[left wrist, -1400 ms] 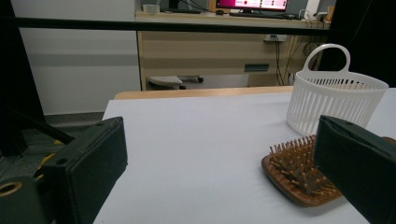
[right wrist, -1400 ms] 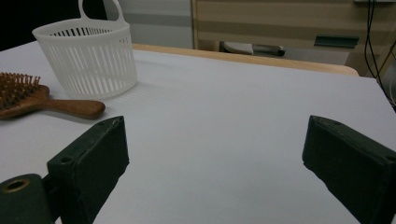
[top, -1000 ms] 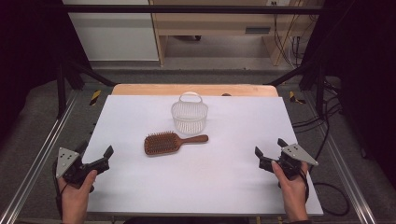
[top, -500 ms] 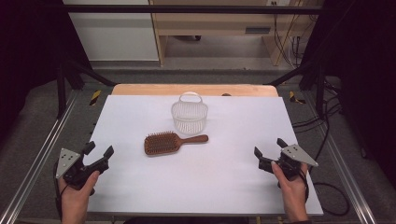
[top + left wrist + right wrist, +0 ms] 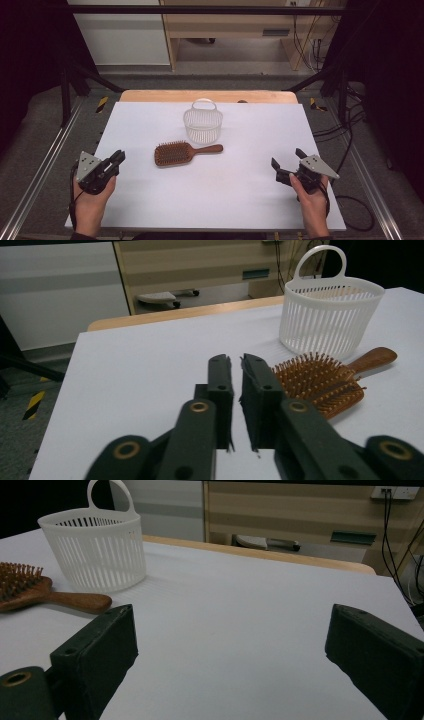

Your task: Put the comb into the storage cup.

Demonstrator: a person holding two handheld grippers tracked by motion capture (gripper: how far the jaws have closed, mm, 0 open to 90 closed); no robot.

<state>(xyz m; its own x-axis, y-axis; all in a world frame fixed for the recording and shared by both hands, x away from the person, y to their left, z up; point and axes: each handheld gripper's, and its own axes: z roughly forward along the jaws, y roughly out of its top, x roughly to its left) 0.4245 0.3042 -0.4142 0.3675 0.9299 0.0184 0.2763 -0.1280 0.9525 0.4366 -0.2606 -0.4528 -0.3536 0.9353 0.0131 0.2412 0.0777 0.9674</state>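
The person is sitting at the near edge of the white table (image 5: 150, 210) with 2 grippers, and nothing is being held yet. The left gripper (image 5: 119, 158) is resting near the table's left edge; its jaws have just been closing with nothing between them, and in the left gripper view (image 5: 236, 365) they are standing almost together, clenched on air, perhaps only a test squeeze. It is aiming toward the wooden hairbrush (image 5: 182, 151), which is lying bristles up in the middle of the table, its handle pointing to the person's right. That makes the handle the easier part to take, since the bristled head is wide. Just behind the brush the white slatted basket (image 5: 202, 125) is standing upright, its loop handle at the far side and its mouth open to the top, so I judge the brush is meant to be dropped in there. The right gripper (image 5: 288, 164) is waiting near the right edge, jaws spread wide and released, well apart from both things; in the right gripper view the brush handle (image 5: 75, 601) is lying off to its left beside the basket (image 5: 97, 555).
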